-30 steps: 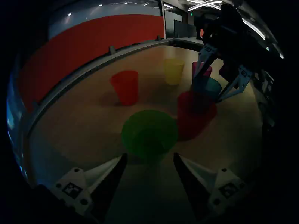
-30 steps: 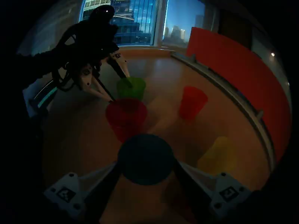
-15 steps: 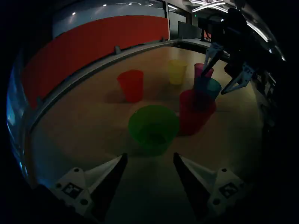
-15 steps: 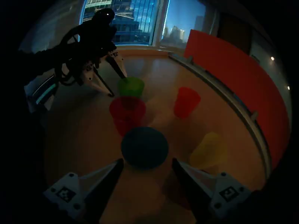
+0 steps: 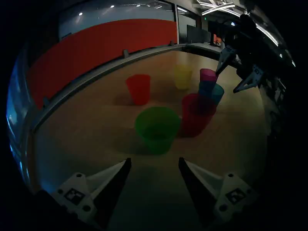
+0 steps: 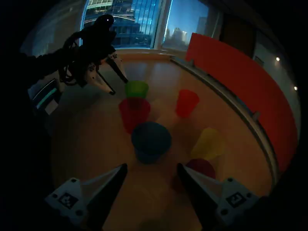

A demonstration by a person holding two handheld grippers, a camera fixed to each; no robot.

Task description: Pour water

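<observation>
In the left gripper view, the green plastic cup (image 5: 158, 129) is standing just left of the dark red plastic cup (image 5: 197, 115), the teal plastic cup (image 5: 216, 93) sitting behind.

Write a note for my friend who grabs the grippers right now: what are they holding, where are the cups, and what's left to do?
Left gripper: open and empty, facing the green cup with a gap between them.
Right gripper: open and empty, facing the teal cup, not touching it.
Cups: six, all upright on the table. The red cup stands between green and teal. The orange cup, yellow cup and pink cup stand nearby.
Done: no cup is held. It is too dim to tell whether any cup has water.
Left: probably grasp one cup and pour it into another.
</observation>
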